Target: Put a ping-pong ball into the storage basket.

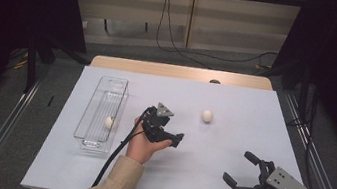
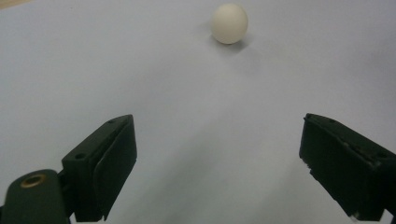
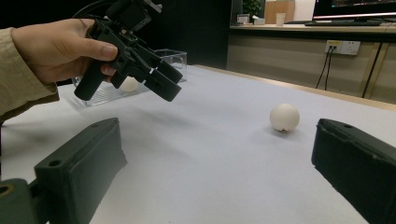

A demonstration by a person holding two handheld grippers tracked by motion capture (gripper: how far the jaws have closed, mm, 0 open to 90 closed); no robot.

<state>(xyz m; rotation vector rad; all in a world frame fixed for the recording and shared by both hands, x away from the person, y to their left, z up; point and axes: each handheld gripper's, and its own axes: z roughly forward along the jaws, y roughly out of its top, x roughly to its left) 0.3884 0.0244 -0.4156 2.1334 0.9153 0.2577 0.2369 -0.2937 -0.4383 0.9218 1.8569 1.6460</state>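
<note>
A white egg-like ball [image 1: 207,116] [image 2: 229,23] [image 3: 284,116] lies loose on the white table cover, right of centre. A second white ball [image 1: 109,122] [image 3: 129,84] rests inside the clear plastic bin [image 1: 94,139] [image 3: 176,57] at the left. My left gripper [image 1: 177,128] [image 2: 217,126] [image 3: 163,84] hovers above the sheet between bin and loose ball, pointing at the ball from a short way off, jaws open and empty. My right gripper [image 1: 239,168] [image 3: 218,130] sits low near the front right, open and empty, facing the same ball.
The white cover [image 1: 235,104] spans the wooden table [image 1: 180,71], whose far edge shows bare. The long, narrow bin runs front to back along the left side. Metal rails flank the table, and cables lie on the floor behind it.
</note>
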